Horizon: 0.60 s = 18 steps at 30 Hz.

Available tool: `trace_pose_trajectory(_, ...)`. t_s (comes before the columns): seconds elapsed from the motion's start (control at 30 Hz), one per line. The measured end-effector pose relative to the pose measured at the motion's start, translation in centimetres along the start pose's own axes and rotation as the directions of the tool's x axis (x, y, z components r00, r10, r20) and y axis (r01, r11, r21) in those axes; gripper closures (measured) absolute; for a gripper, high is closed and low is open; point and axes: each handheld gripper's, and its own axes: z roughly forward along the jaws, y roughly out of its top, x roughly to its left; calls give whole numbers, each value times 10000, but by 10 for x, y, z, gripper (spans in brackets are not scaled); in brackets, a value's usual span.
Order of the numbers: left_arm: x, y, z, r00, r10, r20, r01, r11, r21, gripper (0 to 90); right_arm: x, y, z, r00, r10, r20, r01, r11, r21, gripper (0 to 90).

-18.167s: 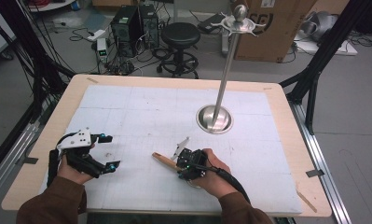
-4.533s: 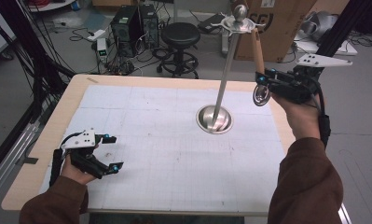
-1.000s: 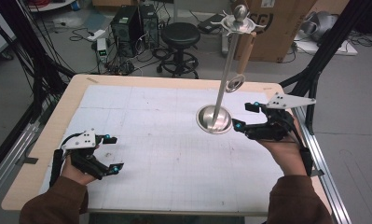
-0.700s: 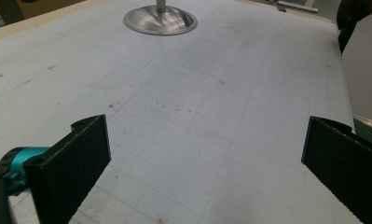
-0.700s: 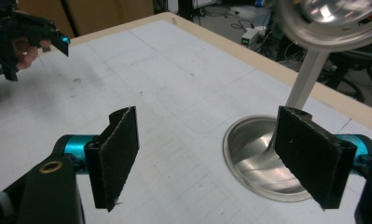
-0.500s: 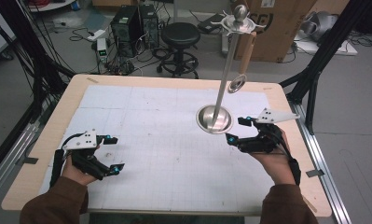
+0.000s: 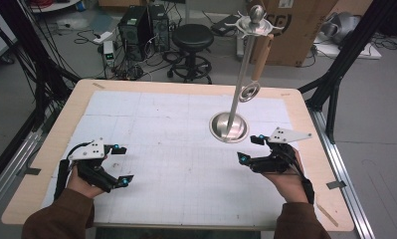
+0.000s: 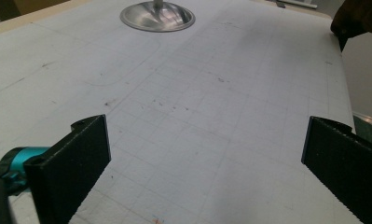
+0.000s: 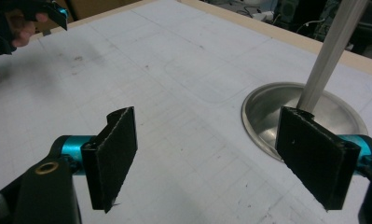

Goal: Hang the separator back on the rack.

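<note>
Wooden-handled utensil point(image 7: 259, 59) hangs from stand point(image 7: 238, 94) (upright).

Left gripper point(image 7: 120, 165) at the near left of the gridded mat point(image 7: 176, 164), jaws spread with bare mat between them, right gripper point(image 7: 249, 148) jaws apart just beside the metal stand point(image 7: 229, 126) base, wooden-handled utensil point(image 7: 255, 69) hanging from the stand's top hooks.

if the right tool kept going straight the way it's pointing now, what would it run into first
Probably nothing soon. The right tool, open, points across the bare white mat. The stand's round steel base sits just off its far jaw, so that jaw might clip its rim; depth is hard to judge.
</note>
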Motion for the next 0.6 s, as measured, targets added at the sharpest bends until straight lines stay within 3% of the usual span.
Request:
trace_pose_trajectory(0.27, 3, -1, 1, 9998, -218, -17, 218, 9997, -54, 17, 3, -5, 4, 9996, 125, -234, -125, 9999, 5, 166)
trace_pose_trajectory(0.6, 5, 0, 2, 9998, -197, 62, 198, 9998, -99, 16, 9, -10, 15, 9994, 73, -350, -63, 9995, 295, 163)
